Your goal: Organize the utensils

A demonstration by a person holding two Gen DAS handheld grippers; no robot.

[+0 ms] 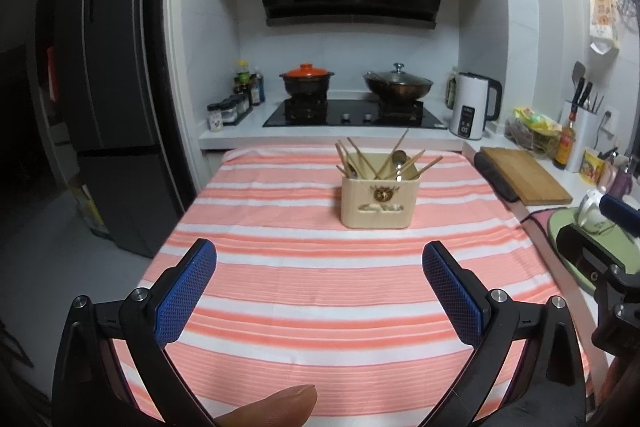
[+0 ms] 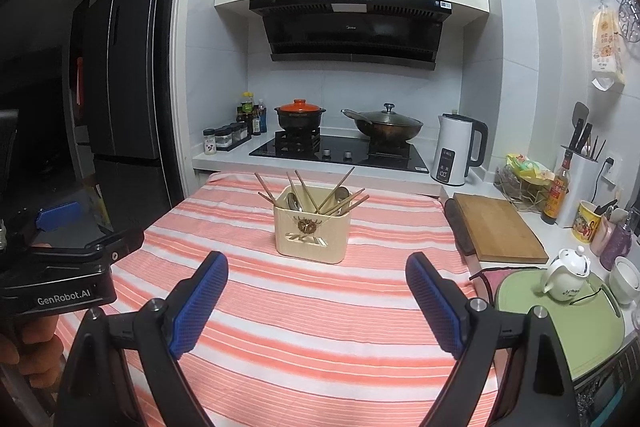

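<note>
Nearest: my left tongs (image 1: 319, 263), blue pads spread wide, nothing between them. My right tongs (image 2: 317, 275), likewise apart and empty. Both hang over the near part of the table (image 1: 304, 307), covered in a pink-and-white striped cloth. Mid-table, toward the far edge: one cream utensil holder (image 1: 378, 201), upright, with chopsticks (image 1: 362, 157) and spoons (image 1: 399, 159) leaning out of it. Right of the table: wooden cutting board (image 2: 498, 227). Far: stove (image 2: 340, 151) with an orange-lidded pot (image 2: 300, 115) and a wok (image 2: 386, 125).
</note>
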